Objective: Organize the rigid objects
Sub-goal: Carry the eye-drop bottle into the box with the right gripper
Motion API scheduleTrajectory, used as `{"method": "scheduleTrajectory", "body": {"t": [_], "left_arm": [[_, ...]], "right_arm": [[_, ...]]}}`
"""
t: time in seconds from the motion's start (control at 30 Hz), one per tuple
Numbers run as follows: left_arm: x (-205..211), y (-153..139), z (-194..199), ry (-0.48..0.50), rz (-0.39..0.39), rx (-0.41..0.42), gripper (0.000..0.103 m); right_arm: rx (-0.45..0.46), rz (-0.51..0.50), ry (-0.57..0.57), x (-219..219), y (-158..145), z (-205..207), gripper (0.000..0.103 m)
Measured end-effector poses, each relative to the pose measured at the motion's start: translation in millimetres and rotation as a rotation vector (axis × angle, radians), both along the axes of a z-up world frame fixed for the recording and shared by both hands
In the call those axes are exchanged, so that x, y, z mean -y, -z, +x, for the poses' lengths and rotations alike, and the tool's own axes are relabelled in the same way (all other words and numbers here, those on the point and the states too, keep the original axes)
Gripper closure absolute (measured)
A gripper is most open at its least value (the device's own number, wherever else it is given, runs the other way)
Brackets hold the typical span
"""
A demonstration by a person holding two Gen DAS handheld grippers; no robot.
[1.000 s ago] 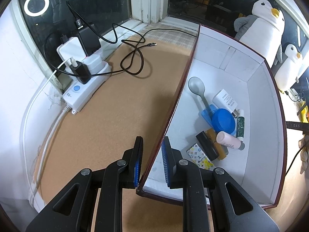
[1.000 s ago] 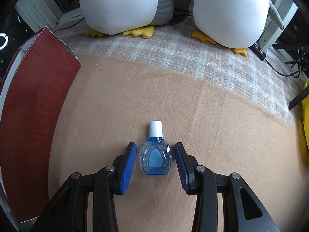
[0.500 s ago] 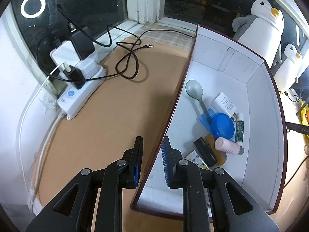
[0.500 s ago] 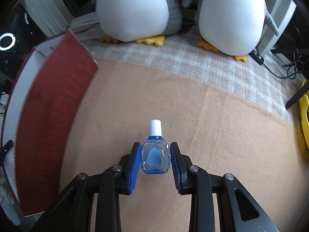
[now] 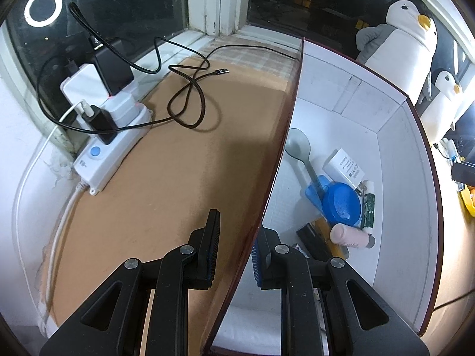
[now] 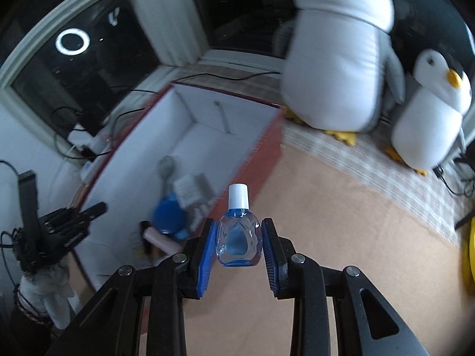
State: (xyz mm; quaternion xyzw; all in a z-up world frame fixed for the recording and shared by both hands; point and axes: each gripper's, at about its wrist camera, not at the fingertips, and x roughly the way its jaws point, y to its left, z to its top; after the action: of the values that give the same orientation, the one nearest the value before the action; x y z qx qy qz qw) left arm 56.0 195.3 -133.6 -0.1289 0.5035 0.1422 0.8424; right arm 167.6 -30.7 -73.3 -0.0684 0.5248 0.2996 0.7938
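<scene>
A small clear-blue bottle (image 6: 238,241) with a white cap is off the brown mat, and my right gripper (image 6: 239,231) is shut on its sides. It hangs beside the near right wall of the open box (image 6: 207,112), which is red outside and white inside. My left gripper (image 5: 234,246) is shut on the box's left wall (image 5: 285,136), one finger outside and one inside. On the box floor lie a grey spoon (image 5: 298,145), a white charger (image 5: 343,166), a blue round lid (image 5: 341,204), a pink tube (image 5: 350,235) and a green tube (image 5: 369,210).
A white power strip (image 5: 112,145) with plugs and a looped black cable (image 5: 190,101) lie left of the box by the window. Two plush penguins (image 6: 341,50) (image 6: 430,118) stand behind the mat at the right. A yellow object (image 6: 469,252) sits at the far right edge.
My right gripper closed on the blue bottle, lifted it off the mat and carried it up toward the box, which has come into its view. My left gripper kept its hold on the box wall.
</scene>
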Motion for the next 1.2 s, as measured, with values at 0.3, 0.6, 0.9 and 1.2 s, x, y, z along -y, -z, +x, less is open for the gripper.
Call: {"method": "scheduleTrajectory", "body": {"t": [0.3,0.6,0.9,1.2], "left_arm": [[-5.2,3.1,1.7,0.009,-0.026,0.016,0.085],[-5.8,4.2,0.8,0.014,-0.038,0.028,0.088],[-5.4,4.3,1.0,0.017,-0.043,0.031,0.089],[-5.0,4.7,2.0,0.017,-0.042,0.031,0.09]], "right_arm": [[0.0,-0.032,-0.122,-74.7,7.4,-17.4,0.075],[-0.026,-0.058,-0.149,-109.0,26.8,-14.1,0.075],[-0.05,-0.079,-0.154,-123.3,41.2,-10.0,0.075],[-0.071,-0.11,-0.163,-133.8,54.7,-7.0,0.075]]}}
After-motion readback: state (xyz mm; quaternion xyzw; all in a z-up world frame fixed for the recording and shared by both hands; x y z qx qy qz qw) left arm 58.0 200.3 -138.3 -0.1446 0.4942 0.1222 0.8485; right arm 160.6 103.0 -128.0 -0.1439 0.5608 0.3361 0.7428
